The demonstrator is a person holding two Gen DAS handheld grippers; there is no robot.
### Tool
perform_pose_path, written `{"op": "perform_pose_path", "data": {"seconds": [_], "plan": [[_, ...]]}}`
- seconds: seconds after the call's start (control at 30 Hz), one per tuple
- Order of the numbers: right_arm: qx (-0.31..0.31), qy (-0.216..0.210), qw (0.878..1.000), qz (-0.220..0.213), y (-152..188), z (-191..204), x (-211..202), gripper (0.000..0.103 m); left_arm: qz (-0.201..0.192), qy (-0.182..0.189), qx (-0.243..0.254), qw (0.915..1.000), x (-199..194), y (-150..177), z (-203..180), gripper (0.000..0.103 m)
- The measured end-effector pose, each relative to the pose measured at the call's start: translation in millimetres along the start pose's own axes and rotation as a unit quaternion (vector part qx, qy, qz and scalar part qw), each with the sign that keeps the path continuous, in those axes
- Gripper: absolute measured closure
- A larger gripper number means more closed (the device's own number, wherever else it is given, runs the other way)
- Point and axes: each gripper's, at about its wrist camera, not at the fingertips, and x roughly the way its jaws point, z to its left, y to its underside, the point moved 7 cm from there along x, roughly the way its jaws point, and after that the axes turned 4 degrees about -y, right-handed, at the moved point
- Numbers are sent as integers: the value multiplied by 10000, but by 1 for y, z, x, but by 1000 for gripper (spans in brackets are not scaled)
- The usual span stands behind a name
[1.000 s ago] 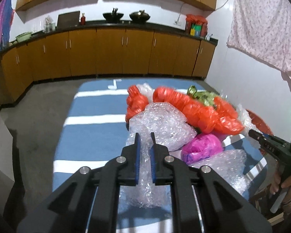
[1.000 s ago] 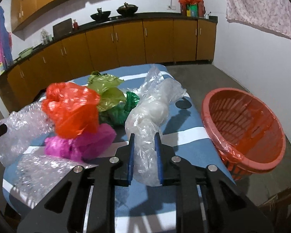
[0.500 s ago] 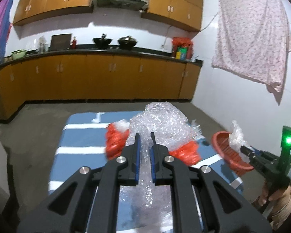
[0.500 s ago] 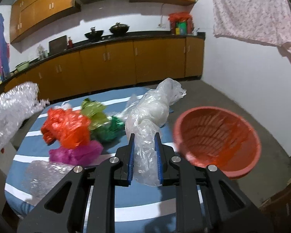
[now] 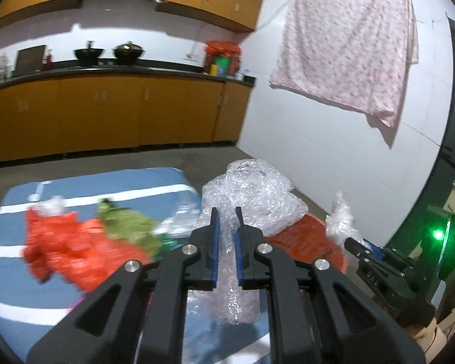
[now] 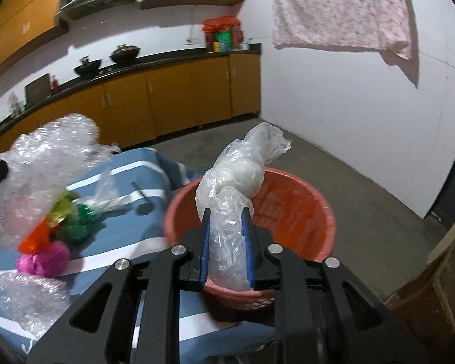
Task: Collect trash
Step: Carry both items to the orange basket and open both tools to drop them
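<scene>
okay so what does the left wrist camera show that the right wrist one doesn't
Only the left wrist view shows the right gripper from outside, and the left gripper shut on the bubble wrap. Only the right wrist view shows the pink bag and the basket's bare inside. Both show the clear plastic bag, the striped table and the hanging cloth.

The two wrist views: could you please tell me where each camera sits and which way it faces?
Left wrist: on the left gripper, facing the far wall; its fingers clamp bubble wrap; right gripper visible.
Right wrist: on the right gripper, over the red basket; fingers clamp a clear bag.
Shared: basket, bubble wrap, striped table.
</scene>
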Motion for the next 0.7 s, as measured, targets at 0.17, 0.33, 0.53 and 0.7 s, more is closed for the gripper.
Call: {"op": "perform_pose_path", "data": {"seconds": [0.17, 0.33, 0.53, 0.7], "plan": [[159, 40, 9999, 52, -3, -19, 13, 84, 269, 266, 31, 9993, 54, 2, -39, 93], [269, 46, 9996, 116, -3, -32, 27, 84, 571, 399, 63, 9975, 98, 15, -60, 93], [331, 65, 9993, 137, -3, -40, 39, 84, 792, 496, 150, 9955, 127, 25, -80, 93], [411, 30, 9991, 94, -7, -44, 48, 82, 939, 478, 92, 9944, 143, 30, -82, 84]]}}
